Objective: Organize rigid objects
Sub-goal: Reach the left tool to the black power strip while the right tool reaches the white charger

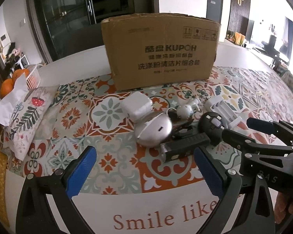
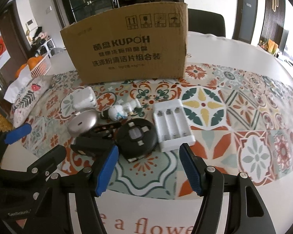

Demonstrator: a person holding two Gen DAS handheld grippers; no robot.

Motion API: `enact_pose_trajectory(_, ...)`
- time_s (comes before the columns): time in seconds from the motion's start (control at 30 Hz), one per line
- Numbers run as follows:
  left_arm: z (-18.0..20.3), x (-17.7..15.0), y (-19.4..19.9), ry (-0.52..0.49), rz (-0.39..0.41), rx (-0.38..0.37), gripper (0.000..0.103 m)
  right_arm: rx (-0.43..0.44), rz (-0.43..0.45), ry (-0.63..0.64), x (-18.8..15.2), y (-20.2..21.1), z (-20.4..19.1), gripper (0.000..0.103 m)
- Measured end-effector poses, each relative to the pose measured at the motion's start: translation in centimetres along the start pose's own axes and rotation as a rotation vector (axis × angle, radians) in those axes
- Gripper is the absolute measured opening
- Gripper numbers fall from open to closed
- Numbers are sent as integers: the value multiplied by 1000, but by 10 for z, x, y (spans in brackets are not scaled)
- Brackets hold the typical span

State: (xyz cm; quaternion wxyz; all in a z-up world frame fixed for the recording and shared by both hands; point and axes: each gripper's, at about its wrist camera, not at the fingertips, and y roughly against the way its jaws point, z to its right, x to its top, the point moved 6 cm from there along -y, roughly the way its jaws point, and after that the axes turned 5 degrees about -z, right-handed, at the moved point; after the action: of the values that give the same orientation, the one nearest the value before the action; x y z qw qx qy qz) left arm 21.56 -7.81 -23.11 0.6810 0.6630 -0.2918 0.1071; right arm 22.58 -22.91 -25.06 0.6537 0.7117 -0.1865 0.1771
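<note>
Left gripper (image 1: 144, 173) jaws spread wide, low, empty. Right gripper (image 2: 148, 169) alongside, jaws likewise apart, empty.

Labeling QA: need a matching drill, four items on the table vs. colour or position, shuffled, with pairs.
Column 1:
1. cardboard box
2. battery charger
3. round disc
4. oval case

Column 2:
A. silver, left of the disc
B. white, three empty slots
C. brown, behind the small items
D. black, beside the charger

Pairs: 1-C, 2-B, 3-D, 4-A
</note>
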Motion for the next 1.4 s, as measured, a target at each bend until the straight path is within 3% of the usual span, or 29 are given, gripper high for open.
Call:
enact_pose_trajectory(0.4, 25, 6, -4, 72, 50, 82, 102, -17, -9, 55, -1, -2, 31, 66)
enact_pose_trajectory(1.4, 46, -1, -38, 26, -35, 42, 95, 53, -40, 186, 5, -32, 37, 59)
